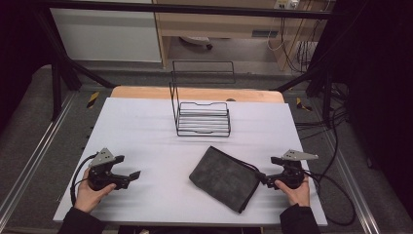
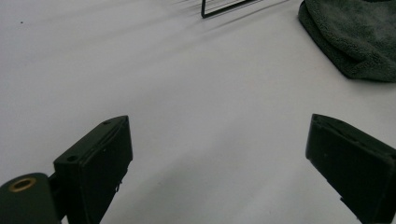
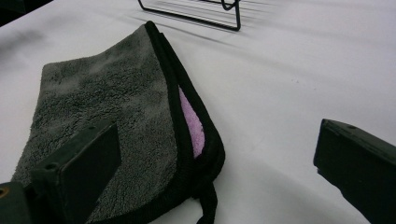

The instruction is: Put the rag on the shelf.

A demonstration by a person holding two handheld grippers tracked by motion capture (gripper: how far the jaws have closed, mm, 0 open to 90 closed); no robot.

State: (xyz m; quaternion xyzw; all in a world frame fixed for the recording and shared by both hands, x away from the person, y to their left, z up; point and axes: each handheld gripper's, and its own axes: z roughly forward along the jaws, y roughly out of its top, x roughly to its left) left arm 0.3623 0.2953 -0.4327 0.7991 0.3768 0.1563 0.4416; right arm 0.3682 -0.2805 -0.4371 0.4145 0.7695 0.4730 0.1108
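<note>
I see the folded cloth [image 1: 225, 178] lying flat, not grabbed yet. My right gripper [image 1: 267, 177] sits beside it, left gripper [image 1: 131, 178] away; all 4 fingers spread apart.

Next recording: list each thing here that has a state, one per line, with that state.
Grey cloth: folded, flat on the table, pink inner side showing at its edge.
Wire rack: upright, nothing in it.
Left tool: open, holding nothing.
Right tool: open, at the cloth's corner, not gripping it.
</note>
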